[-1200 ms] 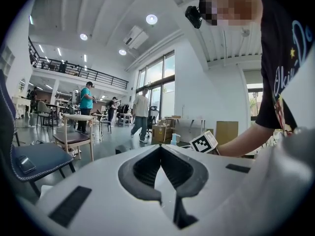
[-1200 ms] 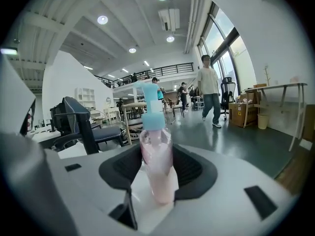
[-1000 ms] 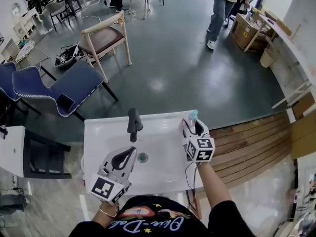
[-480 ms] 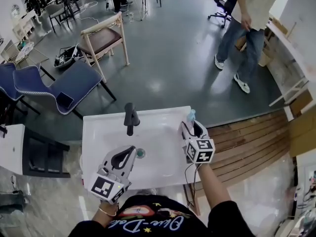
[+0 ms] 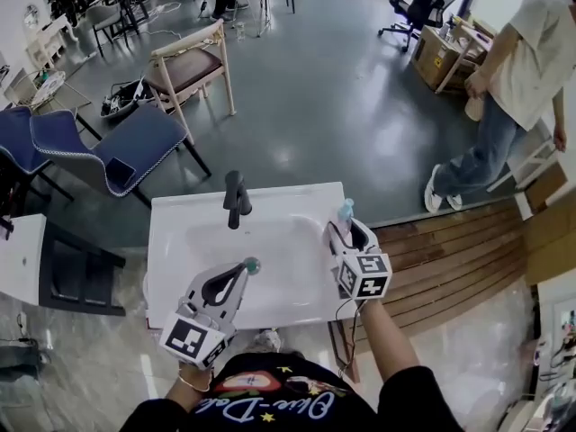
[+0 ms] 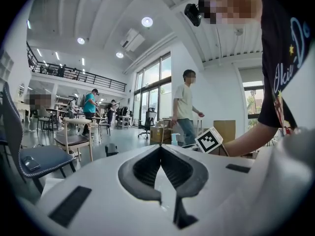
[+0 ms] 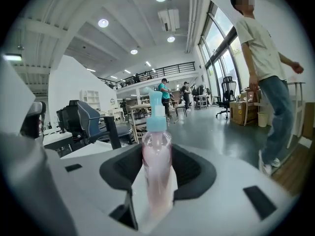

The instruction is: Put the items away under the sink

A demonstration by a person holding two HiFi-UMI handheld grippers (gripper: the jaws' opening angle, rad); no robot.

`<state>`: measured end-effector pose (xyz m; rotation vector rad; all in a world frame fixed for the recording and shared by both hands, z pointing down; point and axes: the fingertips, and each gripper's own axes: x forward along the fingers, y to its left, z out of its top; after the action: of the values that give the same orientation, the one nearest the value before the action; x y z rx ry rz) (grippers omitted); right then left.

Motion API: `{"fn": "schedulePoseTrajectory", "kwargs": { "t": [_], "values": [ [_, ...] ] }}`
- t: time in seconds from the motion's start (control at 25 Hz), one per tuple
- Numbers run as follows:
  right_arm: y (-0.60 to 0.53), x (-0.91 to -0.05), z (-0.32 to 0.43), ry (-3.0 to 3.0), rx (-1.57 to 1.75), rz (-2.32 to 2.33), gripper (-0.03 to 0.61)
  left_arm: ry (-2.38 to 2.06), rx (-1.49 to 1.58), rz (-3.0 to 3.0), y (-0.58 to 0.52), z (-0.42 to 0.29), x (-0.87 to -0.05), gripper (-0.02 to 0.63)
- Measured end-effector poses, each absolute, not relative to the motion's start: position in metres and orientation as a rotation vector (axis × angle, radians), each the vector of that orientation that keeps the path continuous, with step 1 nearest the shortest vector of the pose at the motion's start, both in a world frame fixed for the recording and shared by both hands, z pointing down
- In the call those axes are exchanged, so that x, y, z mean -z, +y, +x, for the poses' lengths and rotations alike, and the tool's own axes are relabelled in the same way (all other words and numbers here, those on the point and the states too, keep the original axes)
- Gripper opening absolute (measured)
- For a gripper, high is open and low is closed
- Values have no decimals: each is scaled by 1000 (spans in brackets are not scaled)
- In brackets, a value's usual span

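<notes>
pink bottle point(image 7: 156, 168) gripped by right tongs point(image 7: 157, 149) shows only blue cap point(image 5: 346, 211) in head view; left tongs point(image 6: 160, 148) clenched

Head view: I look steeply down on sink point(image 5: 180, 241).
Left gripper view: level, roomward.
Right gripper view: close behind pump bottle point(image 7: 156, 161).
Shared: person point(image 6: 186, 104), all 3.

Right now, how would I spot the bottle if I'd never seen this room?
Find the white sink in front of the person. At its right edge, the right gripper is shut on the bottle. It is clear with pink liquid inside and a light blue pump top, unlike the black tap nearby.
</notes>
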<state>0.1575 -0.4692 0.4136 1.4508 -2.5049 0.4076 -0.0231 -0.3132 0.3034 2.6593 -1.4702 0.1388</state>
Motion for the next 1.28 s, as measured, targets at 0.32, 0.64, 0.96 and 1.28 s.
{"fn": "schedulePoseTrajectory", "kwargs": {
  "t": [0.32,0.64,0.96,1.28],
  "values": [
    [-440,-401,159,-2541,-371,1420,190,-1479,-150,2669,-287,-14,-298,8],
    [-409,-391,165,-2584,-349,1402,190,-1493,-156,2680,-259,-3,-297,8],
    [-380,-381,167,-2621,-315,1368,189,-1529,-160,2668,-229,2,-293,8],
    [-348,-380,172,-2644,-299,1323,189,-1598,-164,2644,-197,4,-293,8]
  ]
}}
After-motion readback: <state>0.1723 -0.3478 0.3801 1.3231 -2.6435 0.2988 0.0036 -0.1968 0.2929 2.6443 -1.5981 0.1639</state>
